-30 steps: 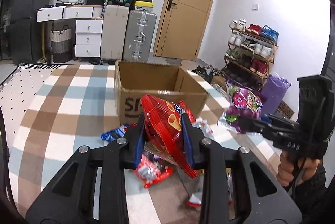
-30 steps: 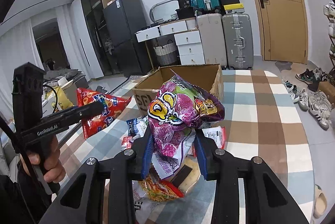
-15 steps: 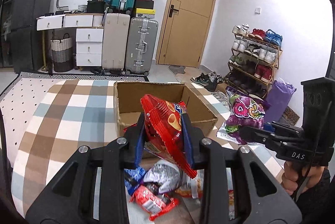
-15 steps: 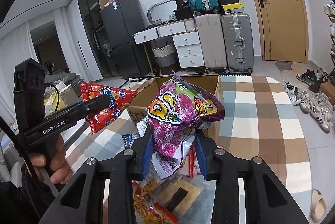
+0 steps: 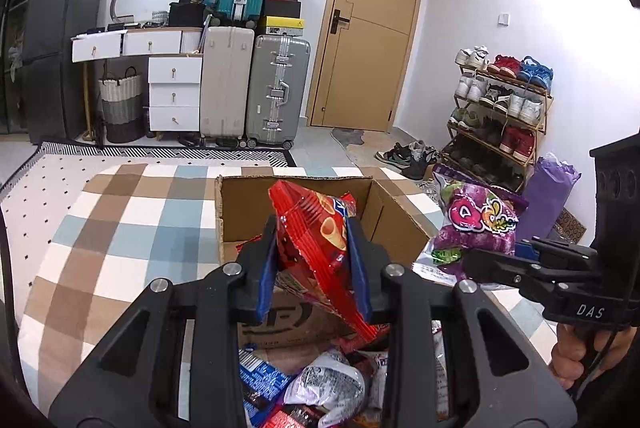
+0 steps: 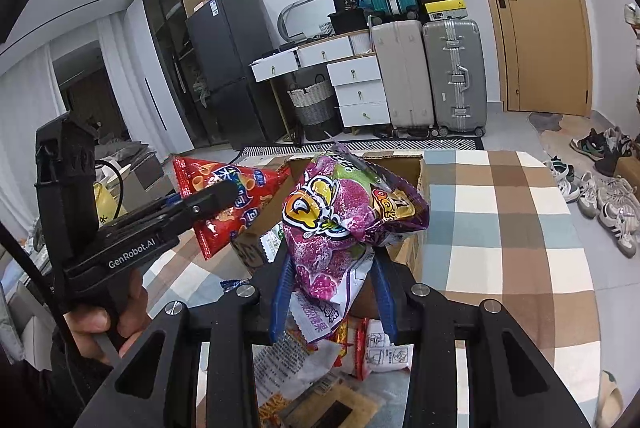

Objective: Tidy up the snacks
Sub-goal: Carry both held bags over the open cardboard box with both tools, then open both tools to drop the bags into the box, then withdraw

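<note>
Left gripper [image 5: 316, 256] jaws pinched crinkly red chip bag [image 5: 320, 236], right gripper [image 6: 332, 292] jaws pinched purple candy bag [image 6: 340, 224]; both above open brown cardboard box [image 5: 396, 216]. Box looked nearly bare; loose snack packets [image 5: 320, 388] lay before it on surface.

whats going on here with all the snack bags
A person is sorting snacks with a gripper in each hand. The left gripper is clamped on a red chip bag, and the right gripper holds a purple candy bag. Both bags are raised near an open cardboard box, with more snack packets loose on the checked table below.
</note>
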Motion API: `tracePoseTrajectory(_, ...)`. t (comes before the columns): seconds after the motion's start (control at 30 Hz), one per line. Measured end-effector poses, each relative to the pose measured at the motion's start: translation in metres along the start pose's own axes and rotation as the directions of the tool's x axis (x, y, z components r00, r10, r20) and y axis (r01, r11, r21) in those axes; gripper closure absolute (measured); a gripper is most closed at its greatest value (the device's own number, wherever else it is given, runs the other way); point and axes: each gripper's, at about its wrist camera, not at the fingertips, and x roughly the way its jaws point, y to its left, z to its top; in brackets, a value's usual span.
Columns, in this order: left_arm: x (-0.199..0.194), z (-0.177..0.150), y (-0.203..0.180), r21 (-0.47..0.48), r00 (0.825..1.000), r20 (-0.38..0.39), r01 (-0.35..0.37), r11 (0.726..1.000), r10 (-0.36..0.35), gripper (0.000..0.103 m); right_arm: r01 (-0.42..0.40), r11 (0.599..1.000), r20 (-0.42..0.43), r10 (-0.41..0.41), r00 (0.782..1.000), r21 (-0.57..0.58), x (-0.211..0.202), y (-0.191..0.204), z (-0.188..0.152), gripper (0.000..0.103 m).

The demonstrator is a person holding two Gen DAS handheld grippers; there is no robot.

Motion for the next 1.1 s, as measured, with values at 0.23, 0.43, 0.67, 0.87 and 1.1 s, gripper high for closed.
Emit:
tracePoseTrajectory(0.23, 0.033, -0.004, 0.009, -0.005, 1.0, -0.012, -0.008, 1.0, 0.008, 0.074, 0.026, 1.0, -0.004, -0.026, 1.0, 0.004, 0.016, -0.004, 0.006, 0.066)
tracePoseTrajectory(0.43, 0.057, -0.007, 0.012, 0.004, 1.0, -0.012, -0.009, 1.0, 0.009, 0.074, 0.045, 0.999, -0.014, -0.045, 0.999, 0.01, 0.03, -0.007, 0.012, 0.066)
tracePoseTrajectory(0.67, 0.072, -0.011, 0.018, 0.013, 1.0, -0.013, -0.019, 1.0, 0.02, 0.074, 0.066, 0.998, -0.047, -0.066, 0.997, 0.003, 0.056, -0.009, 0.015, 0.066)
tracePoseTrajectory(0.87, 0.077, -0.013, 0.015, 0.012, 0.999, -0.03, -0.024, 1.0, 0.024, 0.074, 0.105, 0.994, -0.068, -0.106, 0.992, -0.011, 0.071, -0.008, 0.016, 0.066)
tracePoseTrajectory(1.1, 0.083, -0.011, 0.02, -0.003, 0.998, -0.052, -0.017, 1.0, 0.017, 0.067, 0.119, 0.992, -0.034, -0.12, 0.992, -0.033, 0.064, -0.008, 0.018, 0.056)
